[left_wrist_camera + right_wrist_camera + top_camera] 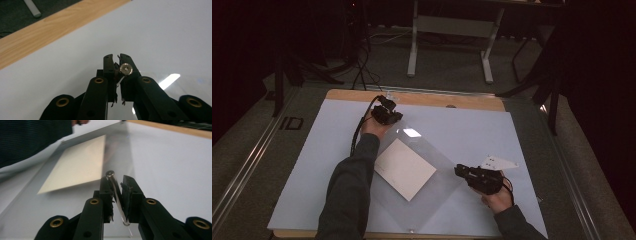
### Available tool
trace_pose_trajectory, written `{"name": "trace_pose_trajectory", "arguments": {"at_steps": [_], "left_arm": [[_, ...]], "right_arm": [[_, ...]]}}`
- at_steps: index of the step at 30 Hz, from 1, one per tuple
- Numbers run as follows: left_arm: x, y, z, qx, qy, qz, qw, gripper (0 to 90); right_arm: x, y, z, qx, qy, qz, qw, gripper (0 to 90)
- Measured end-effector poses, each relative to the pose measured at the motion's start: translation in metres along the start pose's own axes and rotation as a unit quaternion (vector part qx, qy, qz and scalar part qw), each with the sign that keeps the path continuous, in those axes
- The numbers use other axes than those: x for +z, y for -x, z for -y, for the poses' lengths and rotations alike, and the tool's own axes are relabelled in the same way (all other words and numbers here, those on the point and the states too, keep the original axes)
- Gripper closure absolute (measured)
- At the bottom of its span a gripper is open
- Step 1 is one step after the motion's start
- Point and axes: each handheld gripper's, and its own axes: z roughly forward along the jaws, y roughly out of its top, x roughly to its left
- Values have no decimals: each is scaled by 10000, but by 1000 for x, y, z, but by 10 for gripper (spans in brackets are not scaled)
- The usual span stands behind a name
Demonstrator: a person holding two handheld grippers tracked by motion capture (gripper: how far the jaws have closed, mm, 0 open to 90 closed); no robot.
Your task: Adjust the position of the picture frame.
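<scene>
A clear plastic sheet [439, 167] lies as a diamond on the white table top [472, 130], with a white card [404, 168] at its middle. My left gripper [389, 114] sits by the sheet's far corner. In the left gripper view this gripper [116, 60] is shut on a small silver screw [125, 69], head toward the camera. My right gripper [459, 171] rests at the sheet's right corner. In the right gripper view it [116, 180] is shut on a long silver screw [117, 195], held lengthwise between the jaws, facing the card [80, 165] and the sheet [120, 147].
The table's wooden far edge [422, 98] runs behind the white top. A dark sleeve [349, 195] crosses the sheet's left corner. Beyond the table, a grey desk frame [447, 25] and cables [362, 65] stand on the floor. A metal rail [247, 160] runs along the left.
</scene>
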Motion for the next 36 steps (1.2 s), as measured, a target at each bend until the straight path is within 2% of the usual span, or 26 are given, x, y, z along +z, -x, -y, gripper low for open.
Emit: {"name": "trace_pose_trajectory", "arguments": {"at_steps": [3, 6, 13, 17, 22, 25, 27, 32, 36], "left_arm": [[-12, -4, 10, -52, 64, 14, 10000, 850], [-18, -7, 22, -115, 10, 39, 9999, 850], [-37, -7, 59, -269, -11, 110, 9996, 848], [-47, -5, 71, -252, -72, 61, 9996, 846], [-55, 3, 78, -75, -157, 22, 9998, 842], [-54, 5, 80, -64, -192, 1, 9998, 838], [-51, 5, 80, -155, -189, -79, 9997, 837], [-40, 1, 83, -315, -263, -151, 9990, 840], [-35, 2, 85, -332, -268, -201, 9989, 841]], "right_arm": [[-1, 11, -7, 42, 57, 86, 9999, 786], [2, 25, -12, 256, 97, 50, 9996, 778], [17, 52, -28, 399, -77, 120, 9991, 781], [32, 67, -35, 482, -141, 251, 9984, 781], [49, 85, -39, 665, -321, 409, 9964, 782], [58, 93, -37, 731, -448, 514, 9950, 788], [63, 98, -35, 821, -507, 539, 9939, 791], [73, 101, -30, 835, -636, 652, 9923, 802], [77, 104, -27, 898, -671, 656, 9915, 804]]}}
